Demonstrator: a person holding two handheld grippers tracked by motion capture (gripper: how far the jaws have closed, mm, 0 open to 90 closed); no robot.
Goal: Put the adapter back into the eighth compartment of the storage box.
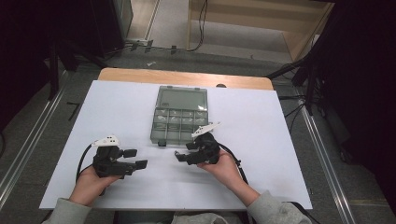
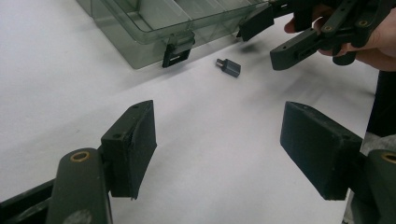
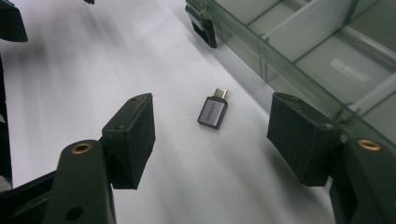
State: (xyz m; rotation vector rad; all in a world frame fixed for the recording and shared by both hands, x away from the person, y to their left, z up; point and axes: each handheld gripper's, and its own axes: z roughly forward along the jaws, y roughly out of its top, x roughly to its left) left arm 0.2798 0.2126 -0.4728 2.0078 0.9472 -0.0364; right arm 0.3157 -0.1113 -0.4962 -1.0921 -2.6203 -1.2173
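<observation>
A small grey USB adapter (image 3: 212,112) lies flat on the white table top, just in front of the clear compartment box (image 3: 299,51). My right gripper (image 3: 212,126) hovers low over it, open; the adapter lies in the gap between the jaws and neither pad touches it. From the left gripper view the adapter (image 2: 229,66) sits beyond my left gripper (image 2: 217,135), which is open with nothing between its pads. From above, the left gripper (image 1: 136,157) rests at the near left and the right gripper (image 1: 183,151) is close to the box (image 1: 181,114).
The box has its lid folded back and several divided compartments; its dark latch (image 2: 176,49) juts toward me. The white sheet (image 1: 261,140) covers a wooden table. Dark stands and cables (image 1: 303,79) ring the table on the floor.
</observation>
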